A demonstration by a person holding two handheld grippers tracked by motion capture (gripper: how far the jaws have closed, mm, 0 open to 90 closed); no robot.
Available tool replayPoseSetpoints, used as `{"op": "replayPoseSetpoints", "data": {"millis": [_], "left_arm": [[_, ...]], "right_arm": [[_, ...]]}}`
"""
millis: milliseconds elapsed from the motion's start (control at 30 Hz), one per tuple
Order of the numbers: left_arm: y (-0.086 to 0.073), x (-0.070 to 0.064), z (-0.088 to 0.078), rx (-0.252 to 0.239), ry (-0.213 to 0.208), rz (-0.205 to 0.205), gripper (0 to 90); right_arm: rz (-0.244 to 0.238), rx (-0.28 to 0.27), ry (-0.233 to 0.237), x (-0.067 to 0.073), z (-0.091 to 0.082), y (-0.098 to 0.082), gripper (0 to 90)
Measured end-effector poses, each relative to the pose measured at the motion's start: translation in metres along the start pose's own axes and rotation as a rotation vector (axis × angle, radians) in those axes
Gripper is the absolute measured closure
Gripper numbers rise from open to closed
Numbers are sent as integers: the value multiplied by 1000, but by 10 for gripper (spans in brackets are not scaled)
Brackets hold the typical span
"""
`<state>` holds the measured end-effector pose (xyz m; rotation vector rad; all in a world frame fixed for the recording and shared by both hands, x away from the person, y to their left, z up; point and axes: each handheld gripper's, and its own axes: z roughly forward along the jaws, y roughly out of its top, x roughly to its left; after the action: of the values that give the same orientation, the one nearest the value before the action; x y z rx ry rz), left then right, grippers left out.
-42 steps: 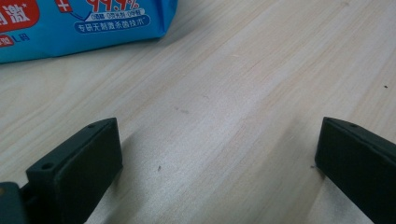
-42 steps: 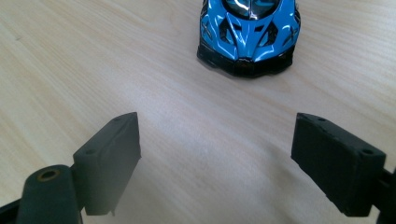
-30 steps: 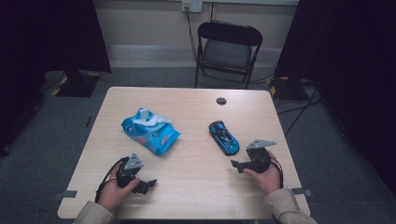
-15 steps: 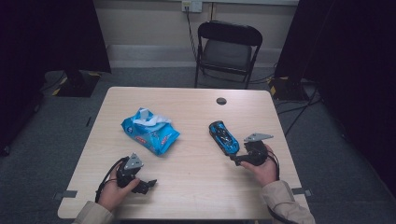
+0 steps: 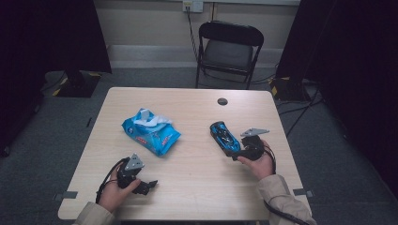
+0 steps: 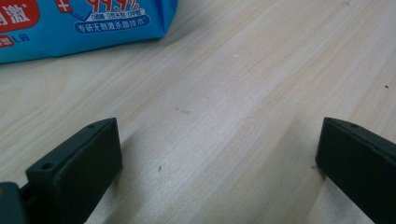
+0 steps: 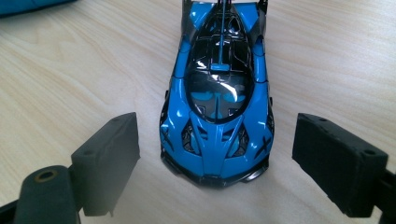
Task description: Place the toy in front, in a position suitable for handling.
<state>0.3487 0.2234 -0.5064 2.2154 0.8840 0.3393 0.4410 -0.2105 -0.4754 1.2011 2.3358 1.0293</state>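
A blue and black toy sports car (image 5: 225,137) (image 7: 218,88) rests on the light wooden table (image 5: 197,187), right of centre. My right gripper (image 5: 237,153) (image 7: 217,161) is open at the car's near end, its two black jaws flanking the car's nose without touching it. A blue pack of wet wipes (image 5: 151,134) (image 6: 79,23), with a white wipe sticking out of its top, lies left of centre. My left gripper (image 5: 148,186) (image 6: 217,168) sits low over bare wood near the front left, open, nothing between its jaws, the pack just beyond it.
A small dark round disc (image 5: 222,101) lies near the table's far edge. A black folding chair (image 5: 227,49) stands behind the table. Dark curtains hang on both sides, with cables on the floor at the right.
My right gripper has moved forward and left, from beside the table's right edge up to the toy car's near end. The left gripper has stayed put.
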Motion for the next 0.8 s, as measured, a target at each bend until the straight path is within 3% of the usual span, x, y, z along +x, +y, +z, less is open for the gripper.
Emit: {"op": "replayPoseSetpoints", "data": {"millis": [800], "left_arm": [[0, 0, 0, 1, 1, 1, 0]], "right_arm": [[3, 6, -9, -5, 32, 23, 136]]}}
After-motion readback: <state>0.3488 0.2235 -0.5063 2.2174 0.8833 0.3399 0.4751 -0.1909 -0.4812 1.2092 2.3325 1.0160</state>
